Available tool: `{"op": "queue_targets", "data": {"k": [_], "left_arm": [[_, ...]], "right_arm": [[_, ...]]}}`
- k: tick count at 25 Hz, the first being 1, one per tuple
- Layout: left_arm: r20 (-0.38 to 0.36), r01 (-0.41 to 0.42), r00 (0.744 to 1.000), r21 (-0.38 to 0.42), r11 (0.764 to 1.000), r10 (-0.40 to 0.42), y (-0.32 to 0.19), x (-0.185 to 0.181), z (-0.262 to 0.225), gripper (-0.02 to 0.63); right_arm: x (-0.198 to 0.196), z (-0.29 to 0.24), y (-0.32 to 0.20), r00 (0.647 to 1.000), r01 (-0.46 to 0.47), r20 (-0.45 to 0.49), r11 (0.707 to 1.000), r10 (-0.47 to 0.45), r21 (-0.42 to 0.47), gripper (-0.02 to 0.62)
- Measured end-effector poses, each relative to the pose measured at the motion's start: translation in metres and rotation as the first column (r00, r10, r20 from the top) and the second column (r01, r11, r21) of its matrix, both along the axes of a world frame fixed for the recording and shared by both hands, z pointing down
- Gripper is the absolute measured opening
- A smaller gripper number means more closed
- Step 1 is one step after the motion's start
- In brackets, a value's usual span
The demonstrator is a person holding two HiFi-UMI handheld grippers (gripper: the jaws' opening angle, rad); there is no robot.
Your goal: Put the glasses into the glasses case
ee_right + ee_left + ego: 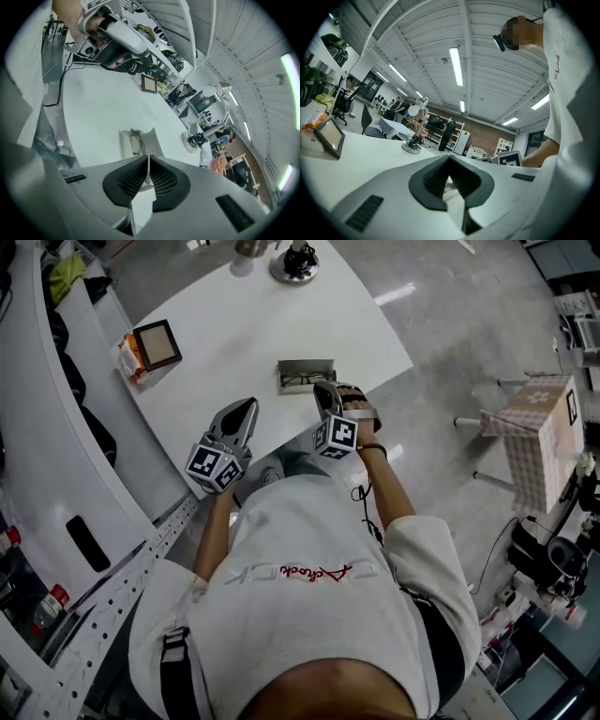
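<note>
shirt [309,615] nearest. left gripper [246,409] pressed together, empty, near the case's [307,364] left. right gripper [326,390] pressed together on nothing, just short of case. glasses [302,382] seem to lie inside the open case. placing looks done; shutting the case would come next.

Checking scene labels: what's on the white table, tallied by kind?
Glasses case: 1, open
Glasses: 1, lying in the case
Picture frame: 1
Orange packet: 1
Desk lamp: 1
Total: 5
</note>
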State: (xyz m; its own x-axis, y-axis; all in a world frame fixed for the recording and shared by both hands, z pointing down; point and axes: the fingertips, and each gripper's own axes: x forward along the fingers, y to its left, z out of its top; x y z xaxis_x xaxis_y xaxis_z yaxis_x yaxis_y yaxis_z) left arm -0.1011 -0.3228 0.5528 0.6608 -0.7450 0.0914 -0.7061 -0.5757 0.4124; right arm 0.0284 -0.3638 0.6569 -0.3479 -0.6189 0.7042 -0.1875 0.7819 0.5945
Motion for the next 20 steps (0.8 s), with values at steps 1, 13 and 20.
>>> {"op": "queue_targets", "data": {"k": [1, 13, 20], "left_arm": [[0.005, -0.005, 1.0, 0.01, 1.0, 0.005, 0.002, 0.0, -0.004, -0.005], [0.046, -0.086, 0.996, 0.131, 0.988, 0.08, 0.046, 0.016, -0.045, -0.005], [0.057, -0.135, 0.99, 0.17, 0.976, 0.127, 0.077, 0.027, -0.06, -0.005]], "right_arm": [[0.001, -0.003, 0.005, 1.0, -0.008, 0.007, 1.0, 0.008, 0.005, 0.014], [-0.008, -0.059, 0.061, 0.874, -0.249, 0.406, 0.964, 0.266, -0.095, 0.003], [-0.002, -0.126, 0.083, 0.377, -0.326, 0.814, 0.886, 0.442, -0.33, 0.003]]}}
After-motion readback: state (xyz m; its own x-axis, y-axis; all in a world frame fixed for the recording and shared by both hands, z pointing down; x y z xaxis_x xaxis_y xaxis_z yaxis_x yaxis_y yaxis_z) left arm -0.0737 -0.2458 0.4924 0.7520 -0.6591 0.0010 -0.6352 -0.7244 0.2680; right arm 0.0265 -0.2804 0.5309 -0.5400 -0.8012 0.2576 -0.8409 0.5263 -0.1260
